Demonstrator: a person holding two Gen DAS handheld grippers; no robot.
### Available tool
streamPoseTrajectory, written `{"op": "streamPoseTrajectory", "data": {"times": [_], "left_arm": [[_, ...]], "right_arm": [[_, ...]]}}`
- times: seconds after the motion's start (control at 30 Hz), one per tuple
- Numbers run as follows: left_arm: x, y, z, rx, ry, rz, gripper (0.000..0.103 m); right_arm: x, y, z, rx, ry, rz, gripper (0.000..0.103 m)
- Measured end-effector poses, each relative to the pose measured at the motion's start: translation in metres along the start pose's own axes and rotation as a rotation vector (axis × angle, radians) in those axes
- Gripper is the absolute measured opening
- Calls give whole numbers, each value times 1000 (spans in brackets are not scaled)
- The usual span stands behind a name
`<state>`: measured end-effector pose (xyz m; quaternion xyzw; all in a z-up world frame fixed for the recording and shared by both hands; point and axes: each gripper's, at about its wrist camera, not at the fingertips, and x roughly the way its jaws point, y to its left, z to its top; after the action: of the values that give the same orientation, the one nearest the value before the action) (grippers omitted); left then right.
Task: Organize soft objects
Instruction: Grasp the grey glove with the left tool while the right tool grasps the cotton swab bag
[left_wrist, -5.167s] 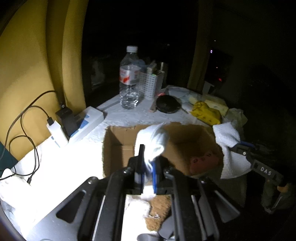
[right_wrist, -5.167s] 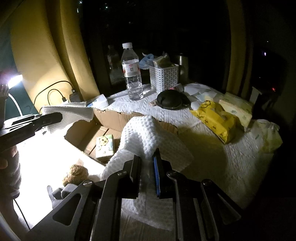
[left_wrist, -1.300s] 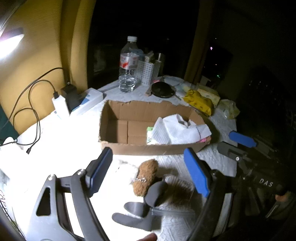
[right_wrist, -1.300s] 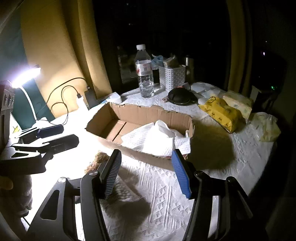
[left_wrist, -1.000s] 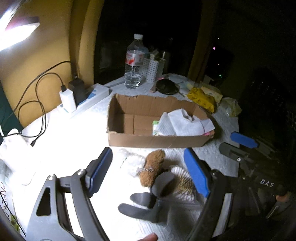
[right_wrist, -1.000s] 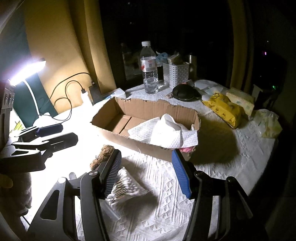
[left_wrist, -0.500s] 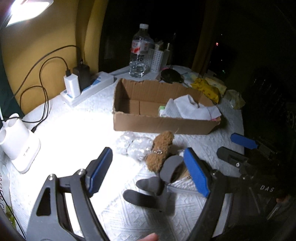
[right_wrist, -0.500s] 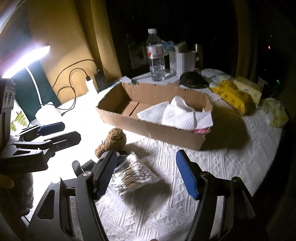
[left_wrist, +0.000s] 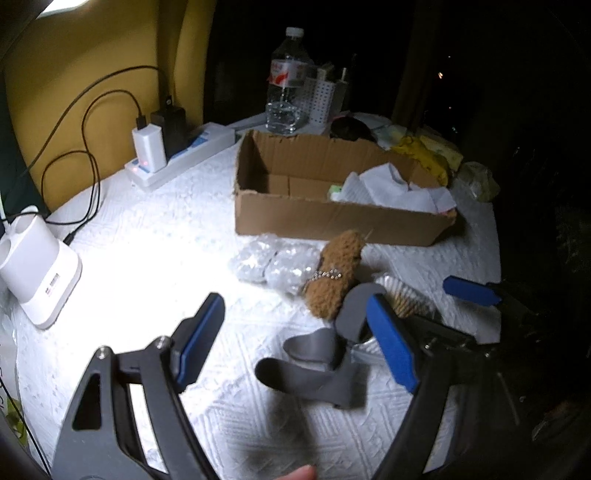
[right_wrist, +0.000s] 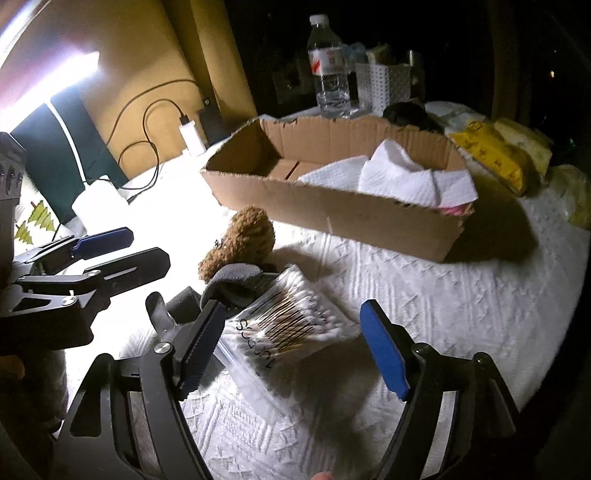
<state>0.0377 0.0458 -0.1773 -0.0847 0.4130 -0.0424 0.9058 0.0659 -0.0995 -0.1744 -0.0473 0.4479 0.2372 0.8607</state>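
Lying before splayed right tongs (right_wrist: 293, 349): crinkly swab bag (right_wrist: 291, 325), fuzzy brown toy (right_wrist: 242, 236).

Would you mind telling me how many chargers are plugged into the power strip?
2: a white charger and a black charger beside it, both on the power strip near the yellow wall.

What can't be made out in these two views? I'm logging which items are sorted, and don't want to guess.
- Under the white towels in the cardboard box: only a pink edge shows in the right wrist view.
- Green-edged item, left wrist view: mostly hidden by the towels.
- Print on the cotton swab bag: blurred.
- Grey sock: partly behind the left gripper.
- White basket contents: too dark.
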Motion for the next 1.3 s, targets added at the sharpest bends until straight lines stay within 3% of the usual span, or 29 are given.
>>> {"op": "streamPoseTrajectory", "data": {"times": [0.27,0.63,0.9,0.97,1.07,1.17,1.2,1.23,1.3], "left_arm": [[8,-1,-5,-3,20,4,81],[25,-22,-15,40,64,-24,81],[29,-24,-20,51,93,-42,81],[33,-23,-21,50,104,-43,81],[37,-28,-22,73,116,-53,81],[44,-35,-26,105,138,-59,79],[46,-37,-27,112,141,-61,74],[49,-40,-28,125,149,-59,61],[53,-43,-31,148,167,-49,51]], "right_arm": [[20,-4,-8,1,49,-27,79],[6,-43,-17,48,53,-102,79],[17,-37,-11,41,48,-66,79],[22,-35,-11,37,62,-61,77],[28,-34,-13,32,82,-45,59],[27,-31,-15,10,80,-42,53],[26,-32,-15,10,78,-39,51],[24,-33,-15,12,76,-38,50],[21,-36,-16,14,70,-40,49]]}}
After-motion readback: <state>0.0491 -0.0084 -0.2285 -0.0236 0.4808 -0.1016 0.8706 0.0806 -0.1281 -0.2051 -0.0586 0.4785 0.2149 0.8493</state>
